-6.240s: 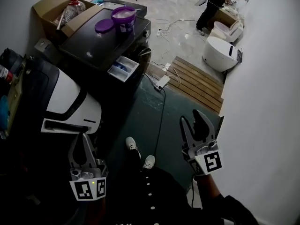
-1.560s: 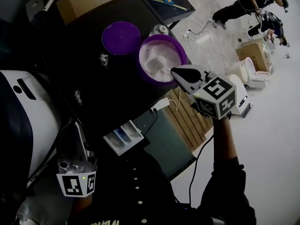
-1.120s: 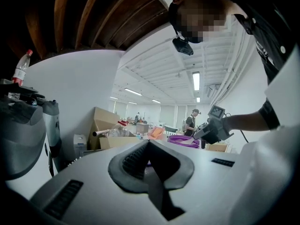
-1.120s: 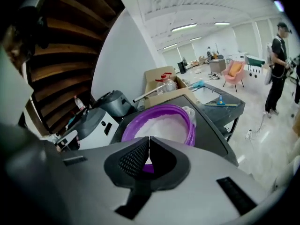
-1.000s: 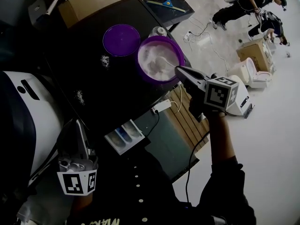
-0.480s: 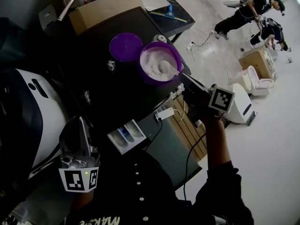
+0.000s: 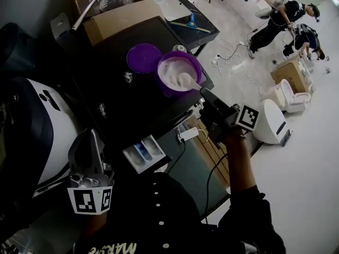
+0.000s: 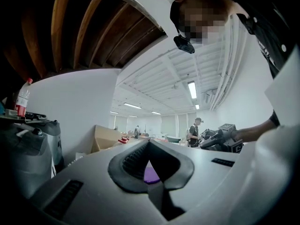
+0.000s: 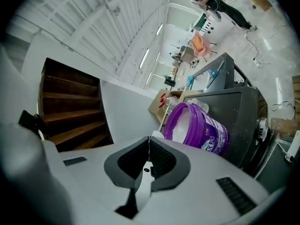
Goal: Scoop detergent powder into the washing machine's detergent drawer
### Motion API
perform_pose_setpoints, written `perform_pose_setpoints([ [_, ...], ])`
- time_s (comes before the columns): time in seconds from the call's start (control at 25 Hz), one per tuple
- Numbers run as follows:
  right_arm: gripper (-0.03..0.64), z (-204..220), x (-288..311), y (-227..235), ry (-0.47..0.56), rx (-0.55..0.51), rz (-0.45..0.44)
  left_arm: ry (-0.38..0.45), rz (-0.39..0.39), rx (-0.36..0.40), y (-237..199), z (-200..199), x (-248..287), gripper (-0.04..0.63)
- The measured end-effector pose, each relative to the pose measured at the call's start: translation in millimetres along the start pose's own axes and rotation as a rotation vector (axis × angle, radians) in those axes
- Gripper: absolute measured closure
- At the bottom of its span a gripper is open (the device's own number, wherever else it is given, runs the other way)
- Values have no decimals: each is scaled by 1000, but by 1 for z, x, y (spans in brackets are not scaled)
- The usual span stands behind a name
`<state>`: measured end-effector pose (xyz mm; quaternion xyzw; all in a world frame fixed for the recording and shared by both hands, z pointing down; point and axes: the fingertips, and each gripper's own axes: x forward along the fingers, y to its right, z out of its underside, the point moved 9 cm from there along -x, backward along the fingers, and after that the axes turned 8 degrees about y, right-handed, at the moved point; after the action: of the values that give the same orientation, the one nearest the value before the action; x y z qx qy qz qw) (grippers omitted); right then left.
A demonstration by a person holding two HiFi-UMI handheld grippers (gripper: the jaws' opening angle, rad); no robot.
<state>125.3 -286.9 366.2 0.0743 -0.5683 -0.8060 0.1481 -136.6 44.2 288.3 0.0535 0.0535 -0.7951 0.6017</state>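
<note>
A purple bucket (image 7: 179,73) of white detergent powder stands on the dark washing machine top (image 7: 122,105), its purple lid (image 7: 144,57) lying beside it. My right gripper (image 7: 204,95) is at the bucket's near right rim, shut on the handle of a white scoop (image 7: 186,80) whose bowl sits over the powder. In the right gripper view the right gripper (image 9: 149,142) pinches the handle, with the bucket (image 9: 197,125) just beyond. The detergent drawer (image 7: 145,153) stands pulled out below the machine's front edge. My left gripper (image 7: 92,136) hangs shut and holds nothing, left of the drawer.
A white rounded appliance (image 7: 47,120) stands left of the machine. An open cardboard box (image 7: 114,17) sits behind it. A power strip (image 7: 189,134) with cables lies on the floor to the right. A white toilet (image 7: 275,123) and a person (image 7: 275,20) are farther right.
My right gripper has rolled and lifted a little, with the scoop raised from the powder. The left gripper has risen slightly. The head view has shifted.
</note>
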Motion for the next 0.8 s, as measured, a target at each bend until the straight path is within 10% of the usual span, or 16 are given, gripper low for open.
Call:
perform_pose_setpoints([
  [0.8,586,117,-53,-38,-266,43,-93,41,-12,14,6,-14,-27,582],
])
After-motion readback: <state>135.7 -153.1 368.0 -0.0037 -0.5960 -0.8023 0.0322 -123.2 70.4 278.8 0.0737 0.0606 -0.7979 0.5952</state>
